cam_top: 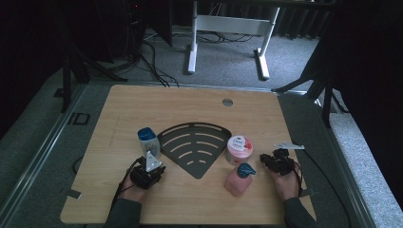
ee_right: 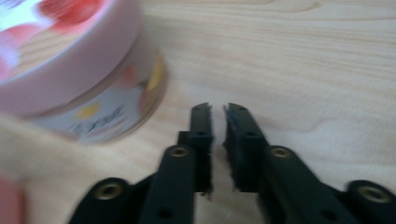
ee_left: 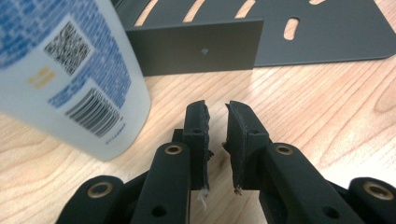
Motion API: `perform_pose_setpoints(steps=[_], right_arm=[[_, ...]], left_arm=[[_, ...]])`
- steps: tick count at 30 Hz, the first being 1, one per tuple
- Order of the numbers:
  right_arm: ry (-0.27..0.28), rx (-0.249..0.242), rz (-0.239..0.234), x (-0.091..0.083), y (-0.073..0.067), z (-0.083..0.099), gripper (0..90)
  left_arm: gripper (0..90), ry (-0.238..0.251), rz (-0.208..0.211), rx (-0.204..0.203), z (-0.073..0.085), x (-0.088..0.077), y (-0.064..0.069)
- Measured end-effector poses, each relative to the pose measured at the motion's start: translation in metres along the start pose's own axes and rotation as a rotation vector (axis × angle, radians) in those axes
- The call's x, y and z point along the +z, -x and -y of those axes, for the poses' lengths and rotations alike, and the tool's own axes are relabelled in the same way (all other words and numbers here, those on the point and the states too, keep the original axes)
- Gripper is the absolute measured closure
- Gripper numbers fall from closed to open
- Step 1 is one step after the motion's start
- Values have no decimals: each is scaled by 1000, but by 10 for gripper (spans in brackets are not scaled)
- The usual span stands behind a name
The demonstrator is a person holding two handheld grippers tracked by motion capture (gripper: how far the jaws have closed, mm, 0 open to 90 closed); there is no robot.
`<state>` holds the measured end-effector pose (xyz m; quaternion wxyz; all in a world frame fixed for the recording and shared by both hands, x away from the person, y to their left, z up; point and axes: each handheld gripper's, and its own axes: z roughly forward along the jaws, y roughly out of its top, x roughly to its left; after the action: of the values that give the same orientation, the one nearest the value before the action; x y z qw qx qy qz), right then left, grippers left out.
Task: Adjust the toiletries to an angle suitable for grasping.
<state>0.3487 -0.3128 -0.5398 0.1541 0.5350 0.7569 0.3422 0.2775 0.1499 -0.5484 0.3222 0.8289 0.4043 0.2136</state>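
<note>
Two hand-held black grippers rest low over a pale wood-grain table (cam_top: 190, 199), one either side of a dark metal fan-shaped rack (cam_top: 194, 145) with curved slots, its point facing the person. Just left of the rack stands a white bottle (cam_top: 148, 139), upright, long axis vertical, its printed label and barcode facing the left gripper (ee_left: 217, 112), whose jaws are nearly closed on nothing, a narrow gap between them. Right of the rack sits a round pink jar (cam_top: 239, 148); near it, toward the person, a pink pump bottle (cam_top: 240, 179). The right gripper (ee_right: 218, 112), right of the jar, is likewise nearly closed and empty. Bare wood lies beyond the rack.
</note>
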Motion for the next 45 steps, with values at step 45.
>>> perform_pose_setpoints(steps=[45], right_arm=[[-61, -198, -124, -28, -73, 39, 900]], left_arm=[[771, -1, 8, -32, 4, 3, 0]])
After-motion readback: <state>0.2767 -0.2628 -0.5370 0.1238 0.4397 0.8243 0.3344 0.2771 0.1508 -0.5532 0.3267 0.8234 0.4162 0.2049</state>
